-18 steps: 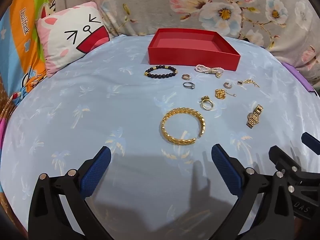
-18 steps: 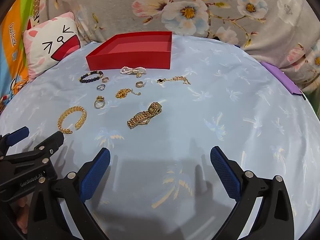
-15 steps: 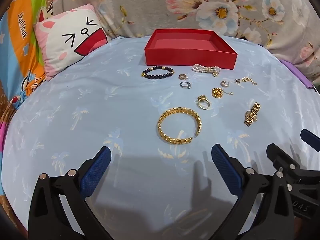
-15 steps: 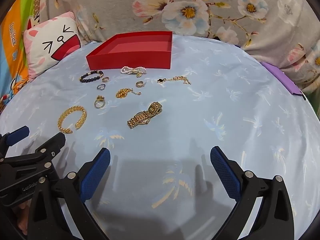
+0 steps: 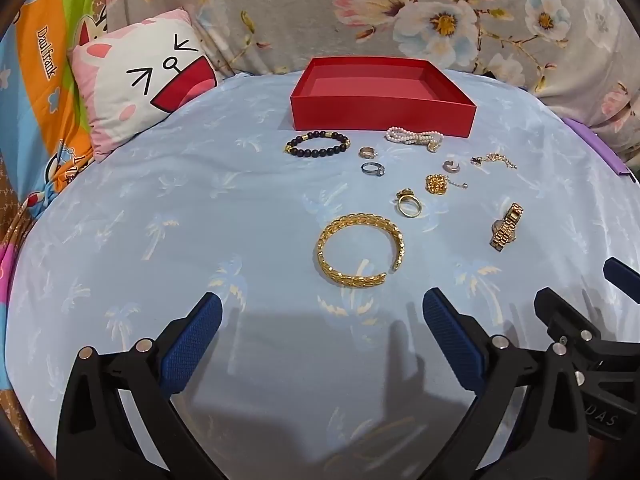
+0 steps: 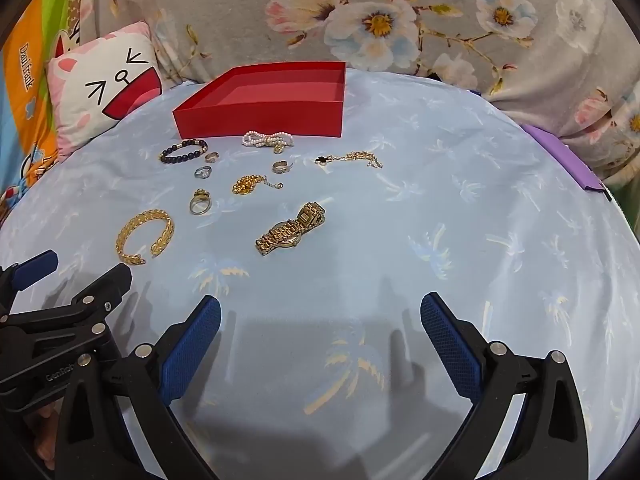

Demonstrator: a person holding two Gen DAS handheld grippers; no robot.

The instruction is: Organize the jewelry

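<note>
Directly ahead of the left claw (image 5: pixel 320 316), wide open and empty, lies the open gold woven cuff bracelet (image 5: pixel 360 250), gap toward the claw. Right claw (image 6: pixel 320 316), likewise spread and empty, sits farther off.

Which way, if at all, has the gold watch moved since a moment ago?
No. In the right wrist view the gold watch lies at the same spot and angle relative to the red box as before.
</note>
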